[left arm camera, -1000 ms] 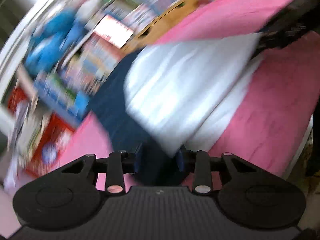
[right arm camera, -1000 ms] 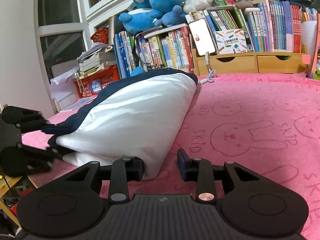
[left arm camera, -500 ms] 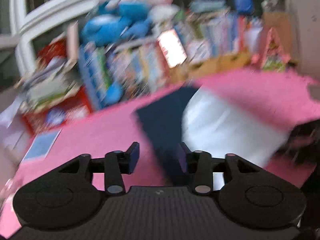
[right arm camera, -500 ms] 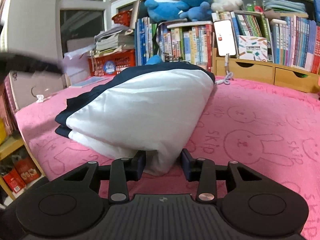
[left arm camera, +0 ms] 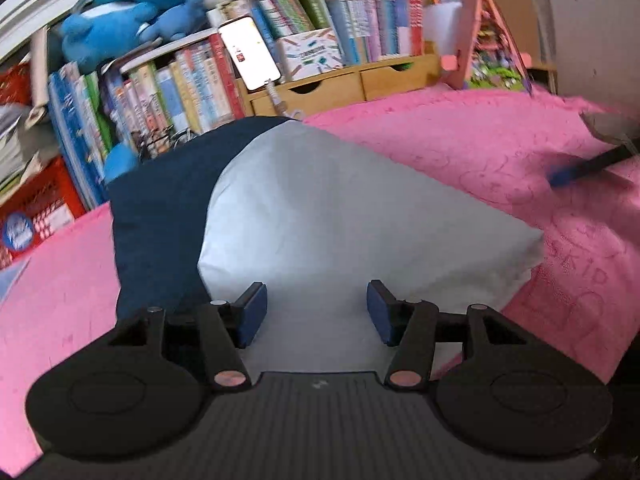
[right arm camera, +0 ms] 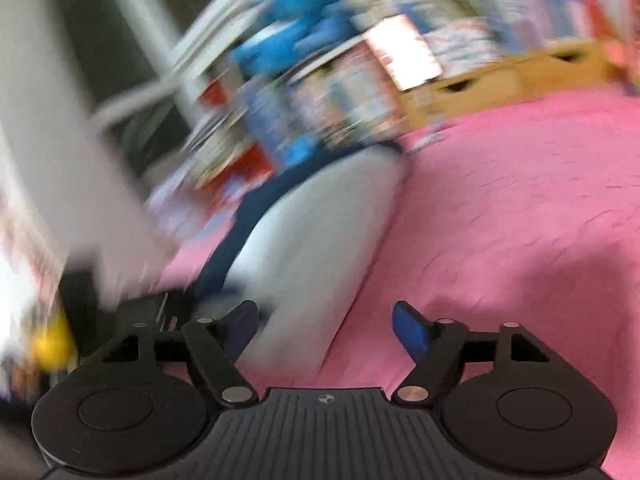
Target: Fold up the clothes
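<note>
A folded white and navy garment (left arm camera: 340,216) lies on the pink bunny-print blanket (left arm camera: 480,148). My left gripper (left arm camera: 316,312) is open and empty, its blue pads just above the garment's near white edge. In the blurred right wrist view the garment (right arm camera: 320,240) lies ahead and to the left, and my right gripper (right arm camera: 324,328) is open and empty over the garment's near right edge and the blanket (right arm camera: 520,220). The right gripper's tip (left arm camera: 592,164) shows at the far right of the left wrist view.
Behind the blanket stand rows of books (left arm camera: 180,88), a lit phone (left arm camera: 250,52) on a cable, wooden drawers (left arm camera: 340,84), blue plush toys (left arm camera: 120,20) and a red crate (left arm camera: 36,208). The blanket's edge drops off at the right (left arm camera: 624,340).
Both grippers have opened and let go of the garment. The left gripper swung round to face the bookshelf. The right gripper lifted and is moving fast, blurring its view.
</note>
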Action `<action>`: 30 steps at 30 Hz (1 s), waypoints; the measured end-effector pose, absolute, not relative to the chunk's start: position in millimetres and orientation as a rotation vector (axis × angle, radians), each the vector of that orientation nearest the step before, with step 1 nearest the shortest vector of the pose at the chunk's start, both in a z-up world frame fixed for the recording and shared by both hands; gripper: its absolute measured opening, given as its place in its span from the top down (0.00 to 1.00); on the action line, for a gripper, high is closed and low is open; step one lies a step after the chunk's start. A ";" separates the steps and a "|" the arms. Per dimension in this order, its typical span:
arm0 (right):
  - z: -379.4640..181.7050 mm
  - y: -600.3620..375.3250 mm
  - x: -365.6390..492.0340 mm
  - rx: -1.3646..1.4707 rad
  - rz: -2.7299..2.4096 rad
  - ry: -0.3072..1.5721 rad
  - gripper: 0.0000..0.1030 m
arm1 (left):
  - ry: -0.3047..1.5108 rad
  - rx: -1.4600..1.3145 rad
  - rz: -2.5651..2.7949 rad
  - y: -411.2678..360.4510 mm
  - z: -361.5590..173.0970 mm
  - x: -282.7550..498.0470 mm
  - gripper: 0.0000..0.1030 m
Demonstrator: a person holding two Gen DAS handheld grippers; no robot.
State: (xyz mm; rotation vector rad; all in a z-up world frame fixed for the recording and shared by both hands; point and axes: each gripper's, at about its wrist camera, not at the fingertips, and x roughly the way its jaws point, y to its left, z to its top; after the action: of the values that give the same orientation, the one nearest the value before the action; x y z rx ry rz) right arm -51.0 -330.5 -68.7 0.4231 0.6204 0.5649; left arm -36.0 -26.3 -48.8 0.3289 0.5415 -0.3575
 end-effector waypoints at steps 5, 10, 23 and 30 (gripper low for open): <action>-63.7 -307.5 64.6 0.524 0.521 0.728 0.34 | 0.518 0.282 -0.355 -22.5 -49.4 -37.3 0.47; -73.3 -261.0 182.6 0.522 0.434 0.866 0.60 | 0.485 0.226 -0.356 -16.3 -53.8 -39.2 0.47; -37.1 -247.3 159.9 0.351 0.454 0.674 0.44 | 0.491 0.139 -0.408 -7.1 -56.0 -41.4 0.43; -62.9 -184.0 70.8 -0.038 0.600 0.589 0.39 | 0.551 -0.305 -0.562 52.4 -14.0 -16.8 0.33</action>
State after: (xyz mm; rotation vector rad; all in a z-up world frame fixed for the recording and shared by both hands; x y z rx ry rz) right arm 70.8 -184.0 -62.9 -0.0380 0.5889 0.6003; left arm -16.9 52.4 -14.0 -0.3048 0.5510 -0.5624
